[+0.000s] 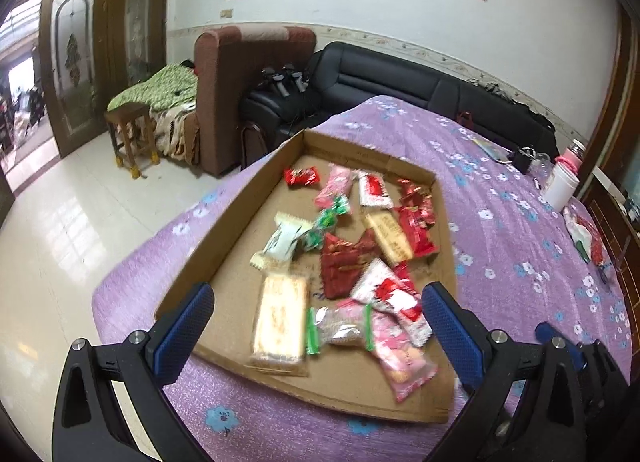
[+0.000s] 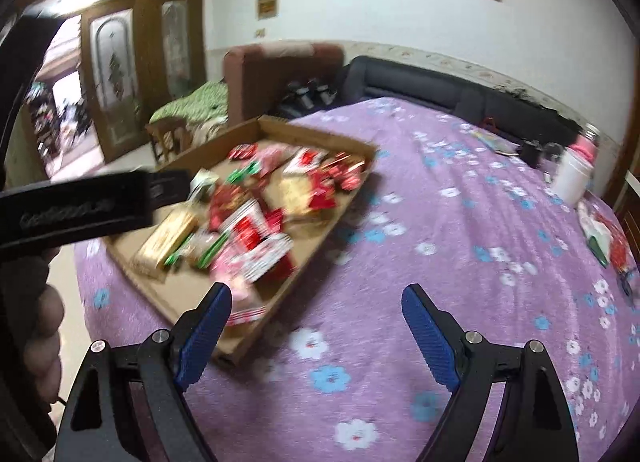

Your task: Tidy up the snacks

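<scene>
A shallow cardboard tray [image 1: 256, 198] lies on the purple flowered tablecloth [image 1: 500, 198] and holds several wrapped snacks: red packets [image 1: 344, 266], pink ones [image 1: 400, 358], a green-and-white one [image 1: 286, 238] and a beige biscuit pack [image 1: 280, 318]. My left gripper [image 1: 316, 314] hovers open over the tray's near end, nothing between its blue pads. My right gripper [image 2: 316, 322] is open too, above the cloth just right of the tray [image 2: 276, 302]. In the right wrist view the left tool's black body [image 2: 80, 206] crosses the tray's left side, with a hand [image 2: 44, 326] under it.
On the cloth at the far right stand a white cup [image 1: 560, 186], a pink-lidded jar [image 1: 574, 152] and a crumpled snack bag [image 1: 586, 236]. Behind the table are a black sofa [image 1: 400, 78], a brown armchair [image 1: 224, 102] and a wooden stool [image 1: 130, 134].
</scene>
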